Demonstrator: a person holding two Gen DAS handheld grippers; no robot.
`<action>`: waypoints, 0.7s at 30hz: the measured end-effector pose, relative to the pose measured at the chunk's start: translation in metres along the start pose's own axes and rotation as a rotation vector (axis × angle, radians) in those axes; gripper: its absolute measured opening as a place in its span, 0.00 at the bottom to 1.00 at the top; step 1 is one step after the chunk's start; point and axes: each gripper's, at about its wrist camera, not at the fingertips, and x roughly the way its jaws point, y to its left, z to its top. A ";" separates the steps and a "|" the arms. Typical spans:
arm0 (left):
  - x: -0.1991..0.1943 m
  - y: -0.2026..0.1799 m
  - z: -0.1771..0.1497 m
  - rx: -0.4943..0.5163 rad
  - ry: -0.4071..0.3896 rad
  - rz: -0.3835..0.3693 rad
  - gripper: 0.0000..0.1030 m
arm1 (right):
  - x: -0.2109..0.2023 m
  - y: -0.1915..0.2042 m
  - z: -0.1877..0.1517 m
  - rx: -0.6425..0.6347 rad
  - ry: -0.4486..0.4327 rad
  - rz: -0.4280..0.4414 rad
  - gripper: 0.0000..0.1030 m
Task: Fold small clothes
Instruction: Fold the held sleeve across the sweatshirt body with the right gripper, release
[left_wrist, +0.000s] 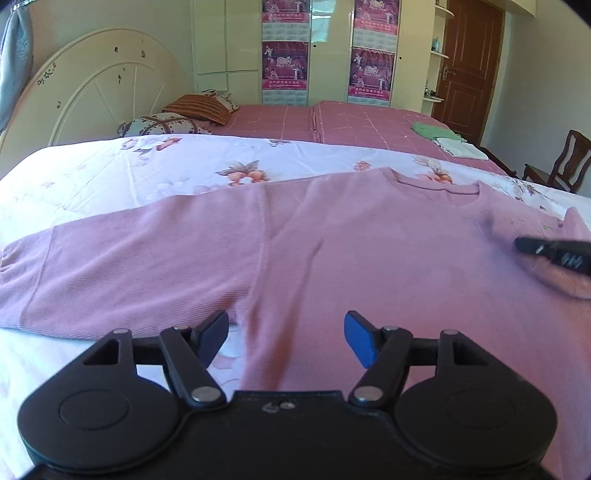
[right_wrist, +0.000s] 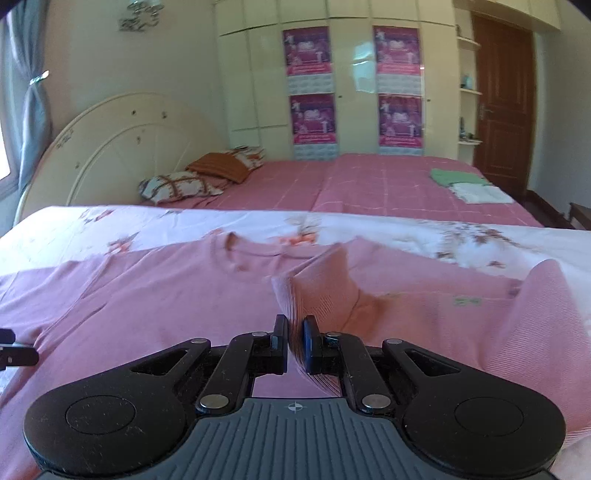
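Observation:
A pink long-sleeved top (left_wrist: 332, 236) lies spread on a floral sheet (left_wrist: 110, 170), collar at the far side. My left gripper (left_wrist: 286, 339) is open and empty, just above the top's near edge where the left sleeve joins the body. My right gripper (right_wrist: 295, 345) is shut on the top's right sleeve (right_wrist: 325, 280) and holds it lifted and folded over the body. The right gripper also shows at the right edge of the left wrist view (left_wrist: 554, 253).
Beyond lies a bed with a pink checked cover (right_wrist: 388, 184), pillows (right_wrist: 177, 186) by a cream headboard (right_wrist: 122, 147), and folded green and white clothes (right_wrist: 472, 186). Wardrobes with posters, a brown door (right_wrist: 502, 103) and a wooden chair (left_wrist: 565, 162) stand behind.

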 end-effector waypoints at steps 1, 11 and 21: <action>0.000 0.005 0.000 -0.005 0.001 -0.003 0.65 | 0.016 0.013 -0.004 -0.022 0.029 0.024 0.07; 0.039 -0.051 0.029 -0.052 0.005 -0.318 0.55 | -0.005 -0.001 -0.034 0.114 0.003 -0.089 0.07; 0.119 -0.172 0.046 -0.025 0.108 -0.435 0.44 | -0.068 -0.088 -0.046 0.325 -0.021 -0.272 0.07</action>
